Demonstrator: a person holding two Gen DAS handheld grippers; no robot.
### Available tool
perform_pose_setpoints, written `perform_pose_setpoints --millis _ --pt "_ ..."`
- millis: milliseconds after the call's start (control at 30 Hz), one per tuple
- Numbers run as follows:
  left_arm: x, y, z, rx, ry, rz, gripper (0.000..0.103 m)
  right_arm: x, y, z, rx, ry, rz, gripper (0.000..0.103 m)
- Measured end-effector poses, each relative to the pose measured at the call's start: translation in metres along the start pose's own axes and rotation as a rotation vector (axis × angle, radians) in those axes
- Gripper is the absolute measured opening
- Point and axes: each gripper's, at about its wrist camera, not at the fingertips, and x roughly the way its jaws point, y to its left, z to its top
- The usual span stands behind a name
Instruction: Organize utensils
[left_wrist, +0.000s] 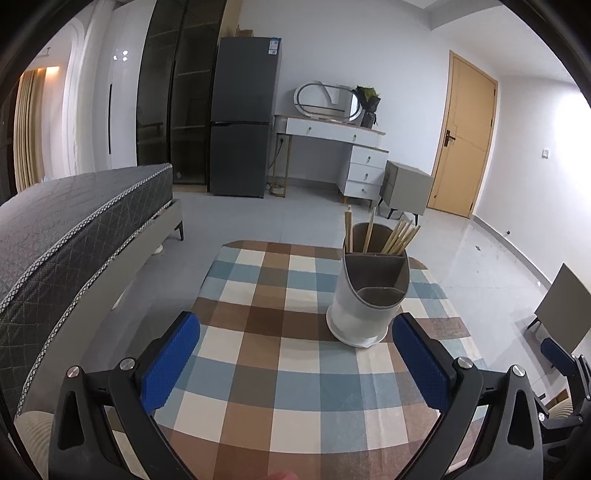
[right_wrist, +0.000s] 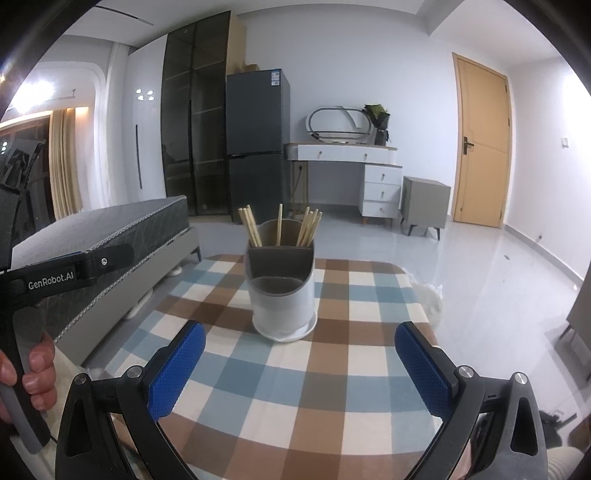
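I'm seeing chopsticks (right_wrist: 280, 225) sitting in utensil holder (right_wrist: 282, 295)'s rear compartment; both grippers' fingers (left_wrist: 170, 362) hovering wide, empty; nothing loose beside it.

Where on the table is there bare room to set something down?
The checked cloth lies bare from the holder forward to both open grippers, left and right, and on the bed side of the holder. The only crowding is in the holder's back compartment, filled with chopsticks; its front compartments look empty.

One utensil holder (right_wrist: 282, 291), three compartments, roughly nine chopsticks (right_wrist: 279, 225)
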Motion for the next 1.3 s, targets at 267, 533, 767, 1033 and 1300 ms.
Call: perform_pose_setpoints --millis 267,533,767,1033,1300 --pt "-0.0026 -0.0039 0.0003 0.022 -0.012 -0.005 0.101 0.0005 0.0018 -0.0007 -0.005 0.003 -0.003 0.103" --pt "-0.0034 -0.0048 0.0007 0.025 -0.011 -0.010 0.101 -0.0002 0.0027 -0.0015 -0.010 0.006 -0.005 0.103" --pt "-0.0034 -0.0039 0.0004 0.025 -0.013 -0.010 0.101 0.0003 0.0039 -0.0020 -0.014 0.009 -0.005 0.103" --pt "-0.0029 -0.0033 0.0008 0.025 -0.012 -0.010 0.101 -0.0002 0.0045 -0.0023 -0.016 0.010 -0.005 0.103" --pt "0.0004 -0.0033 -0.0016 0.018 0.025 -0.011 0.101 0.0003 0.0046 -0.0038 -0.013 0.017 -0.004 0.103"
